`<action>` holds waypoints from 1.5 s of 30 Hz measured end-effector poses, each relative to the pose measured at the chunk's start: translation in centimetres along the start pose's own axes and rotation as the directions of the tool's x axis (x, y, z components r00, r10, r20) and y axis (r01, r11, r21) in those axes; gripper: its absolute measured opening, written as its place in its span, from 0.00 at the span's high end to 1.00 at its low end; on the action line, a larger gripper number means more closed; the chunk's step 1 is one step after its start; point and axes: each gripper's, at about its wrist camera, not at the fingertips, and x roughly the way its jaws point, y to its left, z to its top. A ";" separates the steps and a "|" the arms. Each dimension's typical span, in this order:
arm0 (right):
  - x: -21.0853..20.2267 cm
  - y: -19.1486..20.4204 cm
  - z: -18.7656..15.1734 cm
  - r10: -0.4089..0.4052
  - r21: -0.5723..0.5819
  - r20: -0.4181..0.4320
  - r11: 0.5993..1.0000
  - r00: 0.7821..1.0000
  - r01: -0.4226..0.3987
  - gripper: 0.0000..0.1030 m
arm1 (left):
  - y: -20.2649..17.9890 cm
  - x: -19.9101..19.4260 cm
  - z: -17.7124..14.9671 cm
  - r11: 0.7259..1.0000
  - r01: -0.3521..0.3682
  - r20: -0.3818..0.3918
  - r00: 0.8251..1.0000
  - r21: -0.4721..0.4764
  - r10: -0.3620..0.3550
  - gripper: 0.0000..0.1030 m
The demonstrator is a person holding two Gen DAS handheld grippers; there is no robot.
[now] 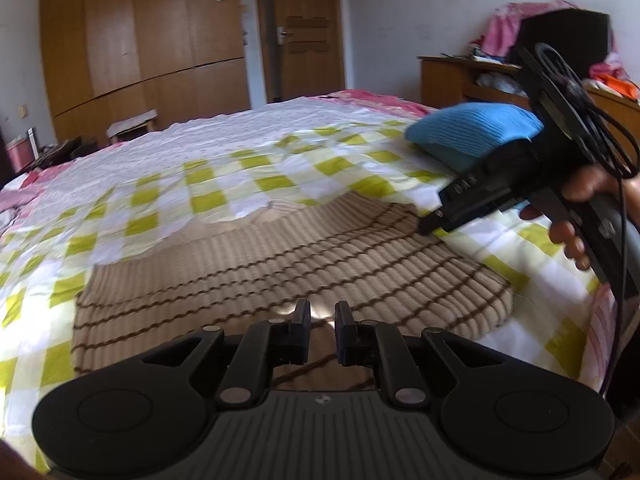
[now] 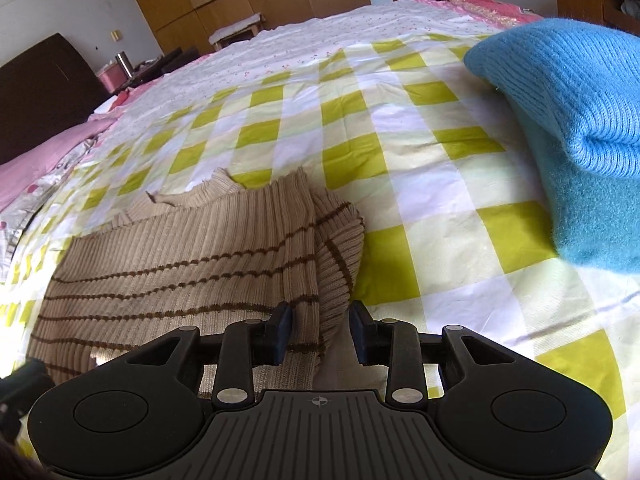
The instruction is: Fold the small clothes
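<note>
A beige ribbed sweater (image 1: 280, 260) with thin brown stripes lies folded on the checked bedsheet (image 1: 240, 184). My left gripper (image 1: 322, 314) hovers over its near edge, jaws shut to a narrow slit, and I see no cloth pinched in them. In the right wrist view the same sweater (image 2: 180, 260) shows its collar and a folded sleeve. My right gripper (image 2: 320, 314) is open, and the sleeve's edge lies loose between the fingers, clear of the right pad. From the left wrist view, the right gripper (image 1: 430, 224) points down at the sweater's far right corner.
A folded blue knit sweater (image 2: 568, 100) sits on the bed to the right, also visible behind the right gripper (image 1: 472, 128). The yellow-green checked sheet (image 2: 340, 120) stretches ahead. A wardrobe (image 1: 140, 40), a door (image 1: 300, 28) and a cluttered desk (image 1: 460, 76) stand beyond.
</note>
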 end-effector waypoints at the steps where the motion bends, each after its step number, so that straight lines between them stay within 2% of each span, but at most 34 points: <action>1: -0.4 -0.2 0.4 0.001 -0.004 0.011 1.000 1.000 -0.001 0.69 | -1.1 0.3 0.0 0.999 0.019 -0.002 1.000 0.036 -0.019 0.81; 4: -1.4 -1.3 1.0 0.029 0.014 0.028 0.999 0.999 -0.029 0.69 | -4.3 1.0 -0.1 0.986 0.064 -0.015 0.998 0.153 -0.062 0.77; 7: -2.0 -2.8 1.3 0.092 0.080 0.031 0.992 0.995 -0.095 0.68 | -6.8 1.7 -0.5 0.966 0.079 -0.036 0.997 0.245 -0.073 0.73; 10: -2.4 -3.9 1.5 0.118 0.104 0.028 0.987 0.993 -0.120 0.68 | -8.8 2.2 -1.1 0.942 0.091 -0.055 0.996 0.324 -0.077 0.68; 14: -2.9 -5.9 1.1 0.155 0.139 0.042 0.977 0.987 -0.159 0.67 | -11.0 3.0 -1.9 0.897 0.045 -0.036 0.999 0.440 -0.032 0.58; 18: -2.7 -7.2 0.7 0.179 0.164 0.037 0.970 0.983 -0.182 0.66 | -12.6 3.6 -2.5 0.852 0.041 -0.038 0.999 0.522 -0.026 0.51; 20: -2.6 -7.8 0.6 0.192 0.173 0.034 0.966 0.981 -0.195 0.66 | -12.9 4.0 -2.7 0.841 0.028 -0.037 0.999 0.540 -0.009 0.50; 25: -2.1 -8.8 0.5 0.239 0.220 0.015 0.946 0.971 -0.237 0.65 | -13.9 5.8 -1.7 0.845 -0.019 -0.008 1.000 0.535 0.028 0.49; 28: -2.3 -8.8 0.7 0.257 0.216 0.027 0.942 0.966 -0.257 0.65 | -14.2 6.3 -1.2 0.859 -0.035 0.002 0.999 0.511 0.040 0.49; 29: -2.3 -8.8 0.8 0.265 0.215 0.030 0.940 0.964 -0.265 0.65 | -14.1 6.3 -1.1 0.866 -0.033 -0.001 0.999 0.499 0.038 0.51; 31: -2.2 -8.7 0.8 0.281 0.214 0.029 0.936 0.959 -0.281 0.64 | -13.5 6.1 -0.7 0.888 -0.024 -0.015 0.999 0.459 0.035 0.60; 33: -1.8 -8.3 0.9 0.307 0.215 0.024 0.928 0.952 -0.304 0.62 | -13.0 5.9 -0.1 0.910 -0.015 -0.021 0.999 0.414 0.026 0.73; 35: -1.1 -8.1 1.0 0.330 0.228 0.014 0.918 0.944 -0.325 0.62 | -12.6 5.4 0.4 0.929 -0.007 -0.016 1.000 0.370 0.014 0.77; 40: 1.5 -7.6 1.6 0.405 0.305 -0.015 0.873 0.914 -0.381 0.60 | -11.1 4.5 1.7 0.968 0.026 -0.002 1.000 0.251 -0.027 0.79; 42: 2.4 -7.3 1.8 0.405 0.321 -0.021 0.869 0.914 -0.378 0.51 | -10.5 4.1 2.1 0.976 0.041 0.004 0.999 0.213 -0.043 0.80; 45: 3.7 -7.2 2.1 0.394 0.351 -0.037 0.866 0.919 -0.357 0.48 | -9.9 3.6 2.4 0.985 0.060 0.011 0.998 0.163 -0.063 0.80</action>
